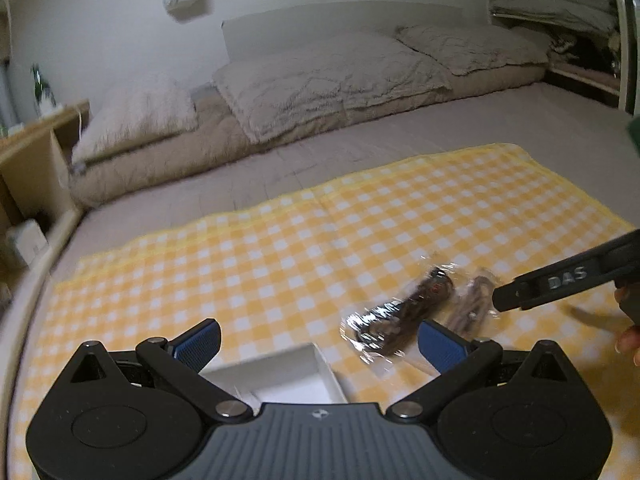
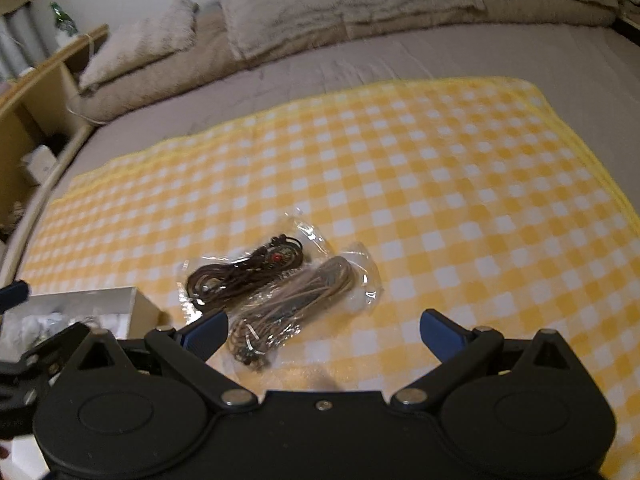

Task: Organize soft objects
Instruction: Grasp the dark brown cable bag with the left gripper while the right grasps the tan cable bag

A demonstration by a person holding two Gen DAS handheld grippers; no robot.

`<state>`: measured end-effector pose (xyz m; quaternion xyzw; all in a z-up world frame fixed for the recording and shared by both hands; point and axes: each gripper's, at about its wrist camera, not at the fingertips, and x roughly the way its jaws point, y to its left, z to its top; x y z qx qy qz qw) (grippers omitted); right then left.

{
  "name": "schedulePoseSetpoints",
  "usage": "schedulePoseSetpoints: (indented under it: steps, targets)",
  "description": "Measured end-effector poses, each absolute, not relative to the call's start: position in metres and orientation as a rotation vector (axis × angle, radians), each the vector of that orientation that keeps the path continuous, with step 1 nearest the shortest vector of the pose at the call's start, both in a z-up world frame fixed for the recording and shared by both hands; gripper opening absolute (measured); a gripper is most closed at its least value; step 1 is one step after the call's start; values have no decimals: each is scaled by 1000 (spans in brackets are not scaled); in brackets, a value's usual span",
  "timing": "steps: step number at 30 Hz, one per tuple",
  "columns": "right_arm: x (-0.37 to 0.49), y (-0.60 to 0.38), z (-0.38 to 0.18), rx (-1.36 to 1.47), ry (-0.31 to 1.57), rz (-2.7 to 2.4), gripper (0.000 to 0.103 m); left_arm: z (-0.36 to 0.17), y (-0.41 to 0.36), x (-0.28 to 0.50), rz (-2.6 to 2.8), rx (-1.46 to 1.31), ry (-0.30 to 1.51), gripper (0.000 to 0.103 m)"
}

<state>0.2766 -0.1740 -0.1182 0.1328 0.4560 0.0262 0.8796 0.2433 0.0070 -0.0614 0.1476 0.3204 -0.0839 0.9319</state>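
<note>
Cord packets, both sealed in clear plastic, lie side by side on the yellow checked cloth on the bed: the dark one left, the beige one right. Both seem not yet stored in the white box. The left gripper and right gripper are spread wide, holding nothing.

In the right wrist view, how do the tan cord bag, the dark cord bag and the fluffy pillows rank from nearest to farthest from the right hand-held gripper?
1. Tan cord bag: just ahead of the right hand-held gripper, between its open fingers.
2. Dark cord bag: behind it, slightly left.
3. Fluffy pillows: far off, at the bed's head.
</note>
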Motion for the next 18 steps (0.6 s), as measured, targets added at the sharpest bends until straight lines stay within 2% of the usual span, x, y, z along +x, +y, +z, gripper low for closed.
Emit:
schedulePoseSetpoints:
  steps: [4,12,18]
  targets:
    - [295,-164,-135,281,982,7,103,-65,8,255,-175,346,613,103]
    - [323,-145,-160,245,1016,-1,103,-83,3,290,-233,377,643,103]
    - [320,-138,-175,96,1039,80,103,-96,-5,320,-215,425,658,103]
